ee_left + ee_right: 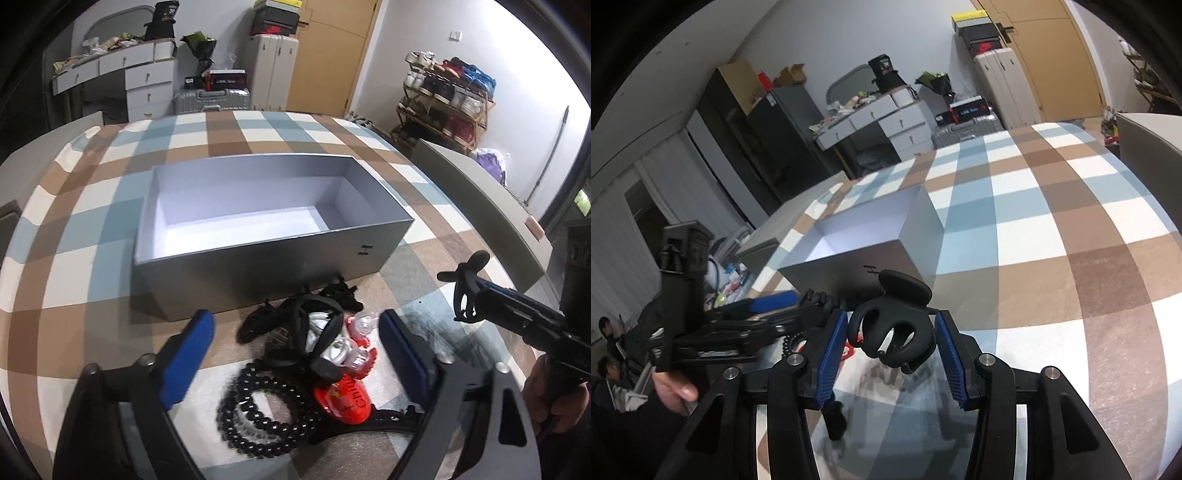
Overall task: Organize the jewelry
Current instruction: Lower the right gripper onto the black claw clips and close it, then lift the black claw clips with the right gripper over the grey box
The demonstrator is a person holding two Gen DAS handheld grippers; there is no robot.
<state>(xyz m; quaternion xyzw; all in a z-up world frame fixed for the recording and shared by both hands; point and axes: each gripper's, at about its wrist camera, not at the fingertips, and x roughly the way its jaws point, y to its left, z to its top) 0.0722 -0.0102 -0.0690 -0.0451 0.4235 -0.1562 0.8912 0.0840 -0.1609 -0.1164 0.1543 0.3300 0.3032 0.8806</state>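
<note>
The right claw [891, 345] grips a black hair clip [892, 332], raised just in front of the grey box [258, 254]. The left claw [295, 354] hangs open over the jewelry pile [314, 347] beside the box's front wall on the checkered surface [92, 229]. The pile's tangled black pieces are hard to tell apart, and the beaded bracelet [258, 410] is partly cut off.

Checked brown, blue and white cloth-covered surface [258, 129]; open grey rectangular cardboard box [258, 254] at frame centre; tangled pile of black, red and silver accessories [314, 350] at lower centre, before it
</note>
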